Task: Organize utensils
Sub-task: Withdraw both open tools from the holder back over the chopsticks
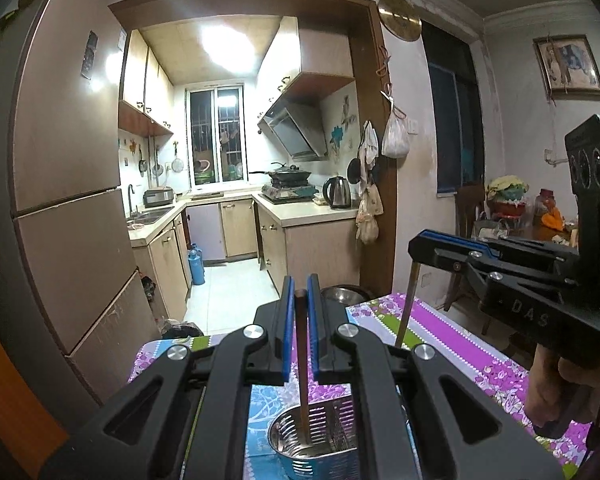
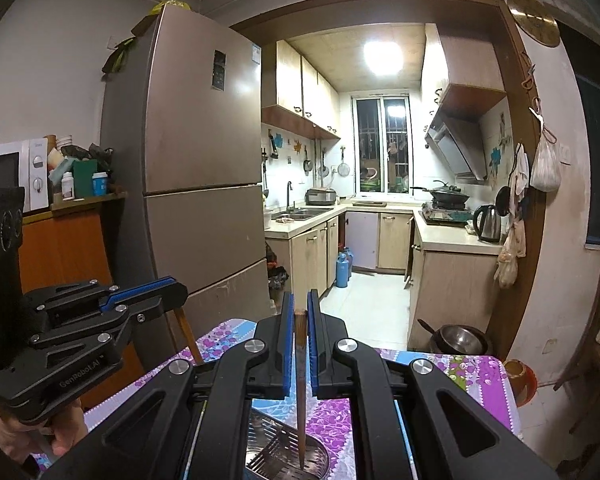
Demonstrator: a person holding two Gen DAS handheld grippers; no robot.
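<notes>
Two brown wooden chopsticks are held upright, one in each gripper. My left gripper [image 1: 300,286] is shut on a chopstick [image 1: 302,364] whose lower end dips into a perforated steel utensil holder [image 1: 320,446] on the floral tablecloth [image 1: 460,344]. To its right, my right gripper [image 1: 417,246] pinches the other chopstick [image 1: 406,304] above the table. In the right wrist view, the right gripper [image 2: 300,304] is shut on its chopstick [image 2: 301,396], tip down inside the holder [image 2: 276,458]. The left gripper [image 2: 175,292] and its chopstick [image 2: 188,332] show at the left.
A tall fridge [image 2: 204,152] stands left of the table, with the kitchen doorway behind it. A steel bowl [image 2: 460,340] sits beyond the table's far edge, and an orange pot [image 2: 520,380] is at its right corner. A hand [image 2: 40,436] grips the left handle.
</notes>
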